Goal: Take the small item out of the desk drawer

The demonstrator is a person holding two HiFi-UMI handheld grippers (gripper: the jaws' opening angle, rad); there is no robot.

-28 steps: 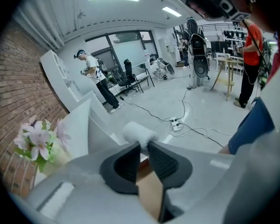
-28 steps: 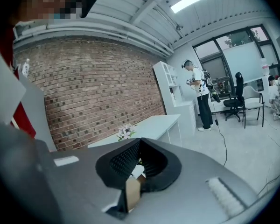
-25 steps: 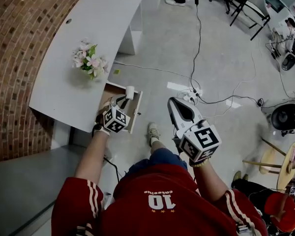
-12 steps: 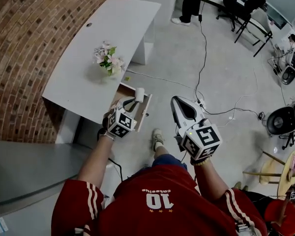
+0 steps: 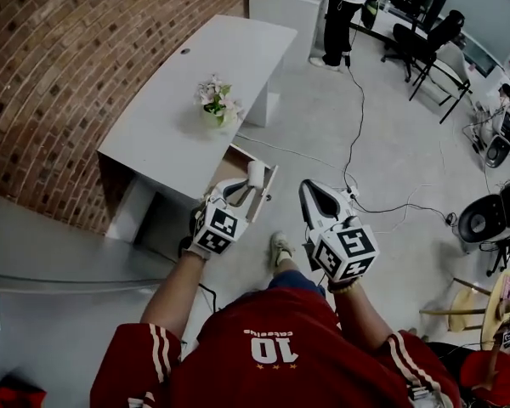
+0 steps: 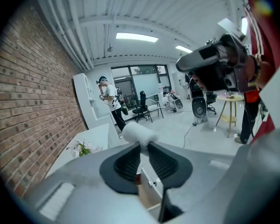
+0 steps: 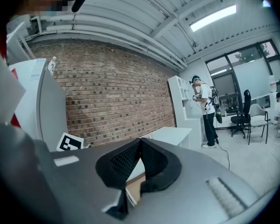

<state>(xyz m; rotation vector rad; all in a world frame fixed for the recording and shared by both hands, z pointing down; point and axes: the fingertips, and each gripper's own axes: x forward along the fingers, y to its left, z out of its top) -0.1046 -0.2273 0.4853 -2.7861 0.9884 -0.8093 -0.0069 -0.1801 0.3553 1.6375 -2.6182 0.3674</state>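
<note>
Left tongs: your left gripper (image 5: 248, 185) (image 6: 143, 146) is clamped on the small white item, with both pads pressed against its lower part.
Small item: the white roll-shaped piece (image 5: 256, 172) (image 6: 137, 133) sticks out past the jaw tips. It is lifted out of the drawer. In the head view it shows over the drawer's front end, and in the left gripper view the drawer lies below the jaws.
Right tongs: your right gripper (image 5: 309, 189) (image 7: 140, 141) has its jaws pressed together with nothing between them. It hangs over the floor, to the right of the drawer and apart from it.
Drawer: the drawer (image 5: 268, 192) (image 6: 149, 190) is pulled out from under the desk's near long edge. It is wood-coloured inside and has a white front.
Desk: the white desk (image 5: 170, 117) runs along the brick wall (image 5: 59, 66).
Flowers: the small bunch of pink and white flowers (image 5: 217, 100) stands on the tabletop, near the long edge above the drawer.
Floor: cables (image 5: 357, 134) trail over the grey floor to your right.
Background: a person (image 5: 344, 15) stands beyond the desk's far end.
</note>
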